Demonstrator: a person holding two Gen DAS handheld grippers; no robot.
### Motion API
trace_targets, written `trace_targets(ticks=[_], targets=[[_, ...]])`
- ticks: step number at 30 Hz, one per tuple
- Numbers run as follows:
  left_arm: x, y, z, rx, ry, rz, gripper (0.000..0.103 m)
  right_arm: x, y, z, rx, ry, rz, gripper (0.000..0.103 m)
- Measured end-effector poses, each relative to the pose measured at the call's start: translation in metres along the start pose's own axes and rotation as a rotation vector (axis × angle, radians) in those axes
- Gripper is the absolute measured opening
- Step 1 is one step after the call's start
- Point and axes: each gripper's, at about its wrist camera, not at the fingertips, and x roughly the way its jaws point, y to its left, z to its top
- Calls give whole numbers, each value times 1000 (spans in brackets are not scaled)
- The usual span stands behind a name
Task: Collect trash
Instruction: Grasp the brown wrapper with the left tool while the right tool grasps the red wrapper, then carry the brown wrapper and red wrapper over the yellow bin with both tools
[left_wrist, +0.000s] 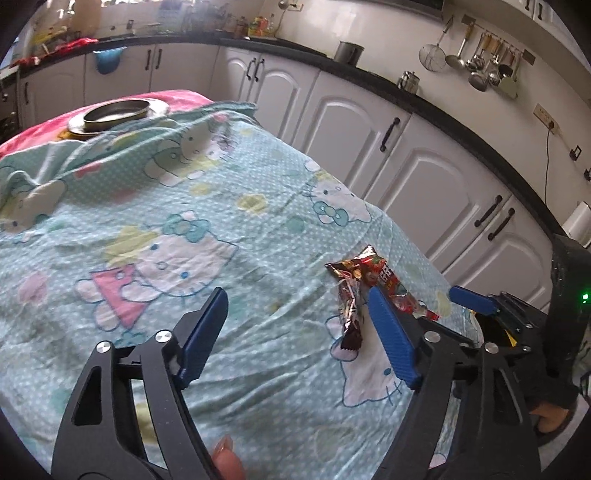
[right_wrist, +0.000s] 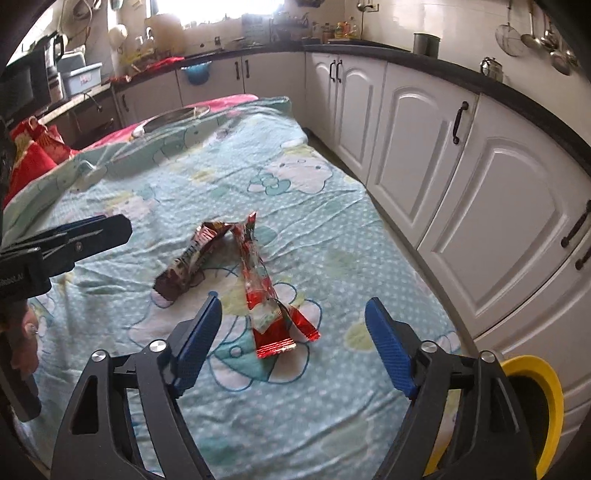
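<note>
The right gripper (right_wrist: 293, 334) stands wide open and empty, its jaws straddling the near end of the red wrapper (right_wrist: 264, 284). A darker wrapper (right_wrist: 188, 258) leans against the red one's far end. The left gripper (left_wrist: 297, 328), also spread wide and holding nothing, hovers just left of the wrappers. The yellow bin (right_wrist: 546, 398), possibly the trash container, sits right of them. A pinch could snag the wrinkled cartoon sheet (right_wrist: 332, 236) beneath, or flatten the slick foil and slip off.

Daylight glares from the far window (right_wrist: 214, 9); fisheye edges curve, slightly soft.
</note>
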Motion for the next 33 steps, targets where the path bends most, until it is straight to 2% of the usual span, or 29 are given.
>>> trace_targets(ticks=[2, 6, 9, 16, 19, 21, 23, 27, 33], targets=[[7, -2, 2, 0, 16, -22, 64, 5, -1, 0, 5, 7, 2, 73], [23, -7, 4, -11, 69, -101, 57, 12, -3, 1, 5, 14, 14, 63], [31, -14, 2, 10, 92, -112, 52, 19, -2, -1, 0, 35, 25, 51], [50, -21, -2, 15, 138, -163, 37, 19, -1, -10, -15, 13, 29, 40], [51, -19, -2, 13, 143, -157, 29, 16, -3, -13, -7, 5, 38, 34], [51, -17, -3, 15, 147, -141, 19, 15, -4, -15, 3, 2, 43, 31], [51, -14, -4, 12, 148, -135, 13, 13, -4, -16, 10, 1, 43, 25], [48, -13, -6, 15, 148, -140, 11, 9, -6, -20, 39, 1, 46, 13], [38, -16, -13, 46, 132, -114, 10, -3, -5, -31, 86, 13, 75, 8]])
